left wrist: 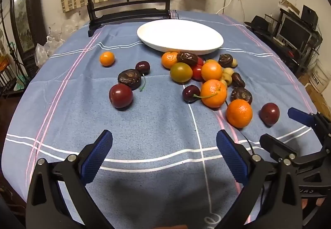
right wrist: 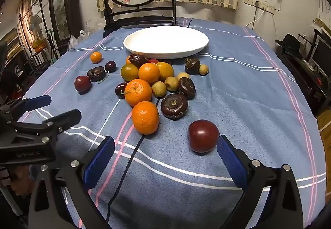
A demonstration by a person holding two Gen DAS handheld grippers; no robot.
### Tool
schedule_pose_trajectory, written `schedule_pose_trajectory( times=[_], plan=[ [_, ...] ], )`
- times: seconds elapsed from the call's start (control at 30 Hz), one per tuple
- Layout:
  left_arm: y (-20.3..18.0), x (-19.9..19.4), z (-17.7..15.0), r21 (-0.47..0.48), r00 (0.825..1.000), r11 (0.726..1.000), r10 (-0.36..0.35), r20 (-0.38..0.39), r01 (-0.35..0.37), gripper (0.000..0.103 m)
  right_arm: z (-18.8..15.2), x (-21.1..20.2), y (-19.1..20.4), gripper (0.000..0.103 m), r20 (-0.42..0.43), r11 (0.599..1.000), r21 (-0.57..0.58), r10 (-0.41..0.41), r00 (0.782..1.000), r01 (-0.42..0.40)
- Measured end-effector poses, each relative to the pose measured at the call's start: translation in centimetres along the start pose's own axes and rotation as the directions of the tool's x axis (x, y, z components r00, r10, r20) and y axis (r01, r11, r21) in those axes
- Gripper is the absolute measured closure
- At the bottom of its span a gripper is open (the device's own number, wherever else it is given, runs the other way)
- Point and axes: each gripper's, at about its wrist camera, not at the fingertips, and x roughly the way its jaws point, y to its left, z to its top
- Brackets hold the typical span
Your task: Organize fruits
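Between our right gripper's (right wrist: 165, 150) wide-spread fingers we saw bare cloth (right wrist: 248, 94), with a red plum (right wrist: 203, 135) just ahead of its right finger, untouched. Our left gripper (left wrist: 164, 145) gaped wide too, holding nothing, well short of the fruit pile (left wrist: 209, 75) before the plate (left wrist: 180, 35).

We count six oranges (right wrist: 145, 117), one of them half hidden behind the pile. We count two dark red plums (right wrist: 203, 135), two cherries (left wrist: 190, 93) and one green-yellow tomato (right wrist: 129, 72). We see two small red tomatoes (left wrist: 196, 72), both partly covered. Dark brown items: two wrinkled dates (left wrist: 129, 79) and three water chestnuts (right wrist: 174, 105). We count four pale longans (right wrist: 158, 89). One white plate (right wrist: 132, 43).
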Motion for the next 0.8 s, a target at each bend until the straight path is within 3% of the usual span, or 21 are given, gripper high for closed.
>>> schedule_pose_trajectory(
  times=[0.17, 0.8],
  plan=[
    [-0.2, -0.1, 0.0, 0.039, 0.999, 0.998, 0.049, 0.011, -0.049, 0.005, 0.0, 0.0, 0.0, 0.004, -0.001, 1.000, 0.000, -0.009, 1.000, 0.009],
    [-0.2, 0.0, -0.6, -0.012, 0.999, 0.999, 0.039, -0.005, -0.039, 0.005, 0.0, 0.0, -0.1, 0.004, 0.000, 1.000, 0.020, 0.007, 1.000, -0.007]
  ],
)
